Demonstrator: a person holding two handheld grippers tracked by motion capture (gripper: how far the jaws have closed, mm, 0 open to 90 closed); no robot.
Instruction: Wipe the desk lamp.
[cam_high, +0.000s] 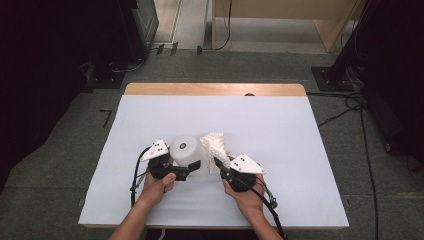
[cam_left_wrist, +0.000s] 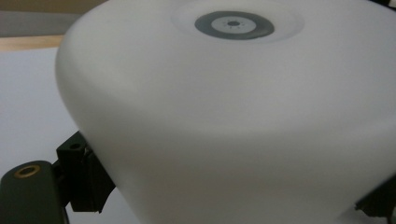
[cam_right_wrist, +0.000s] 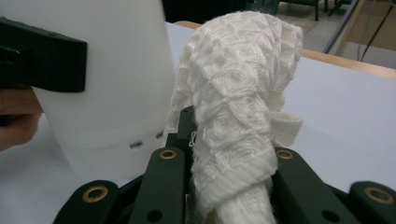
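Two hands work a pair of grippers over a white table (cam_high: 280, 130), one on a jar, the other on a cloth.

Left gripper (cam_high: 192, 169) has its jaws closed against the sides of the white round jar (cam_high: 189, 152), which stands near the table's front edge; right gripper (cam_high: 218, 164) is clamped tight on a bunched white knitted cloth (cam_high: 216, 143), held upright just beside the jar and touching it.

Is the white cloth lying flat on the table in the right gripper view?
No: the white cloth stands bunched upright, pinched between the jaws of the right hand-held gripper, beside the white container.
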